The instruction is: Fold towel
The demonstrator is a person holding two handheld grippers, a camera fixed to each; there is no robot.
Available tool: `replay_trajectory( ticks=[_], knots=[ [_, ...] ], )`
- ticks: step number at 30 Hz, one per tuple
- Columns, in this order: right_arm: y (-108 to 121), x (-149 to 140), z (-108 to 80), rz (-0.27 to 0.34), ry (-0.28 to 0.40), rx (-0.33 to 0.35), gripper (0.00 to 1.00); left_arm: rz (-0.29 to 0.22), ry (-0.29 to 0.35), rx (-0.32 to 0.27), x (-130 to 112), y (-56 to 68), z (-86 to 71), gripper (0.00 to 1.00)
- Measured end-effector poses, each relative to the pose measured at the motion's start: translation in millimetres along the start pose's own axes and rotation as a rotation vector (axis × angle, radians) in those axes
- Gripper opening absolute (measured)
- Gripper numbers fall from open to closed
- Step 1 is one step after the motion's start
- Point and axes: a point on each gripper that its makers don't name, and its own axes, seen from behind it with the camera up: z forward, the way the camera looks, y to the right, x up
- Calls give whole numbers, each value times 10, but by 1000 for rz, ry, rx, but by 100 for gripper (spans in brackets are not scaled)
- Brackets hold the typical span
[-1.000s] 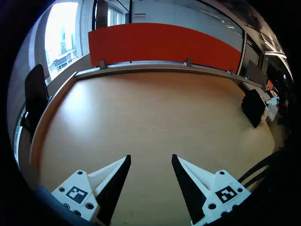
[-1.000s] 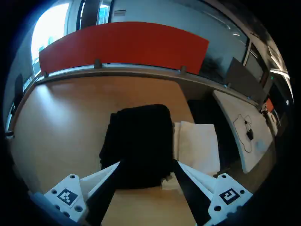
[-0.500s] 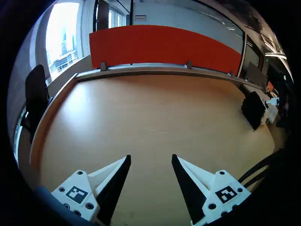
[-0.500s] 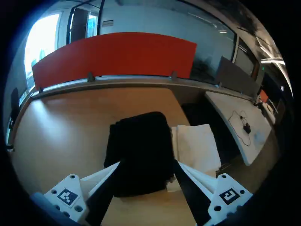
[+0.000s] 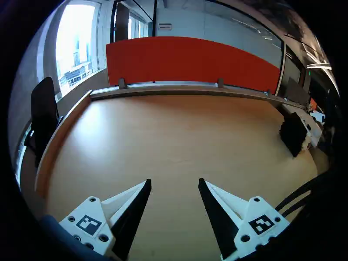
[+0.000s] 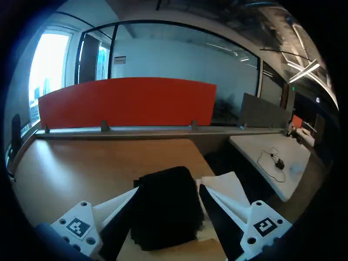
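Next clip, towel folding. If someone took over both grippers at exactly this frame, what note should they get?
Grippers: left tongs open and empty, above the bare wooden table. The right tongs are open and empty, aimed at the black towel.
Things: the black towel lies in a compact bundle near the table's edge, and the white towel is folded just to its right.
Done: both towels look folded.
Left: nothing is gripped. Check whether the black towel needs another fold, which I cannot tell from here.

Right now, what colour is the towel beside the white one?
The towel is black; right gripper view.
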Motion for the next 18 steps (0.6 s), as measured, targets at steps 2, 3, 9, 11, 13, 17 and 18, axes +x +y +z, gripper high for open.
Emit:
replay_trajectory(
  ticks=[2,3,9,11,13,17,18],
  knots=[
    [-34,63,-14,8,22,2,97,1,15,5,49,-17,1,80],
    [-52,92,-22,11,32,4,97,2,22,8,75,-26,2,80],
    [-196,257,-69,19,85,22,97,5,75,25,294,-79,10,80],
    [-254,321,-90,20,104,27,97,1,99,31,392,-99,8,80],
    [-330,396,-119,20,126,39,97,-3,125,37,495,-120,6,80],
    [-491,545,-176,20,164,66,97,-8,175,48,693,-165,4,80],
    [-528,577,-188,19,172,71,97,-8,187,52,738,-176,1,80]
  ],
)
